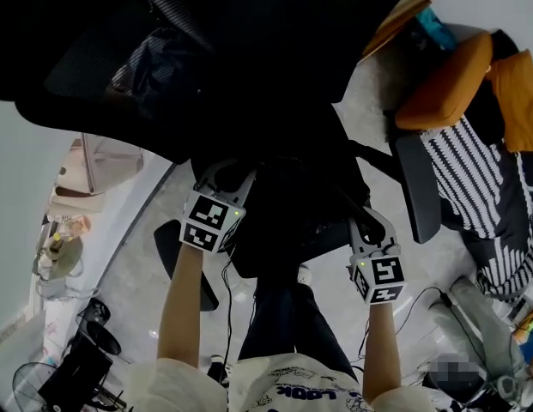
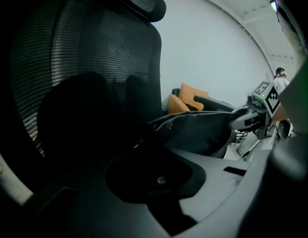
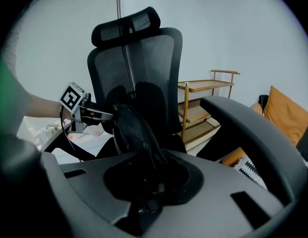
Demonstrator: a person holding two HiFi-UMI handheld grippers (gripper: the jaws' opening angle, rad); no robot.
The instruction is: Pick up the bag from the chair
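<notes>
A black bag (image 1: 292,204) is stretched between my two grippers, close in front of the black mesh office chair (image 1: 206,50). My left gripper (image 1: 230,197) is shut on the bag's left end, and my right gripper (image 1: 362,227) is shut on its right end. In the left gripper view the bag (image 2: 193,128) runs from my jaws toward the right gripper (image 2: 260,105), with the chair back (image 2: 94,73) beside it. In the right gripper view the bag's strap (image 3: 136,133) rises from my jaws toward the left gripper (image 3: 79,108). Whether the bag touches the seat is lost in the dark.
A second chair (image 1: 416,187) with orange cushions (image 1: 446,80) and a striped cloth (image 1: 476,187) stands to the right. A wooden cart (image 3: 203,108) stands behind the mesh chair. Cables (image 1: 420,303) and a fan (image 1: 26,384) lie on the floor near the person's legs.
</notes>
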